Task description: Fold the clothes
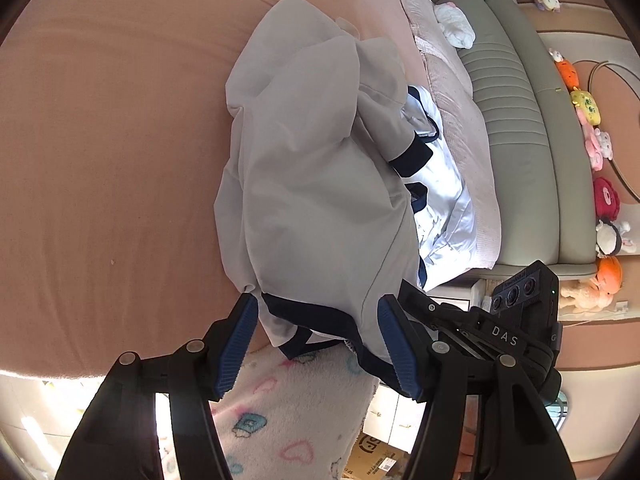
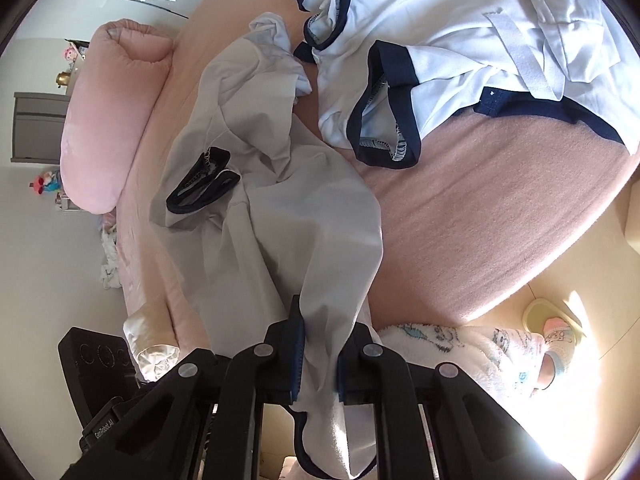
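A grey garment with navy trim (image 1: 316,176) lies crumpled on the pink bed (image 1: 108,152). My left gripper (image 1: 318,344) is open, its blue pads either side of the garment's navy-edged hem, which hangs over the bed edge. In the right wrist view the same grey garment (image 2: 280,208) stretches from the bed down into my right gripper (image 2: 318,354), which is shut on its fabric, the navy hem hanging below the fingers. A white garment with navy trim (image 2: 460,60) lies beyond it on the bed, and it also shows in the left wrist view (image 1: 440,200).
A pink bolster pillow (image 2: 112,120) lies at the bed's far side. A grey padded headboard (image 1: 516,140) and plush toys (image 1: 588,120) line one side. A fleecy patterned sleeve (image 1: 288,412) is below the bed edge. A slipper (image 2: 552,320) is on the floor.
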`<state>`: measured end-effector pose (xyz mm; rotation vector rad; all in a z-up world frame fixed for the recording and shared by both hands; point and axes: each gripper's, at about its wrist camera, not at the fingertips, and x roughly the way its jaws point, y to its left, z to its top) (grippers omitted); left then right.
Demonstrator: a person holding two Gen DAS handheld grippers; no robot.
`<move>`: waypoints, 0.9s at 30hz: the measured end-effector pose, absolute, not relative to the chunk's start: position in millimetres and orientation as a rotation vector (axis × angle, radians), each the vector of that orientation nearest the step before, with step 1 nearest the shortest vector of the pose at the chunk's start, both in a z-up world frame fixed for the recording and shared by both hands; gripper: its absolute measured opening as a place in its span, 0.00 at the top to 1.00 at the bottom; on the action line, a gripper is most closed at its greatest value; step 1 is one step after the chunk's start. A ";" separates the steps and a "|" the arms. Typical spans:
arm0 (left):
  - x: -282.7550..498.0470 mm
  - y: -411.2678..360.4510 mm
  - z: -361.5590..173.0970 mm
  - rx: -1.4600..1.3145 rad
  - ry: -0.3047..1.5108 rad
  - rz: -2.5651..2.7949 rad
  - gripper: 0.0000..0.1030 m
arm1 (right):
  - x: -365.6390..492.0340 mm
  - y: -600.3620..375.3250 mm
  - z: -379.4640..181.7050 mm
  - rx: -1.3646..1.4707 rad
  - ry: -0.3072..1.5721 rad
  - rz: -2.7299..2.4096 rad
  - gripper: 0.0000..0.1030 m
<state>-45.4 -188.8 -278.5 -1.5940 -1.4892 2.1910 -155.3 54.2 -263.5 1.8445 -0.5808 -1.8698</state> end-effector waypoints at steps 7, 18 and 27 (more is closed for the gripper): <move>-48.9 -196.6 -283.7 -1.532 -1.547 2.256 0.42 | -149.4 25.8 -239.6 1.791 -0.437 -1.895 0.90; -46.5 -209.4 -285.8 -1.523 -1.526 2.359 0.87 | -144.0 -18.7 -235.1 1.813 -0.283 -1.895 0.90; -35.1 -236.1 -279.9 -1.472 -1.558 2.400 0.87 | -139.5 -72.2 -234.0 1.820 -0.162 -1.877 0.90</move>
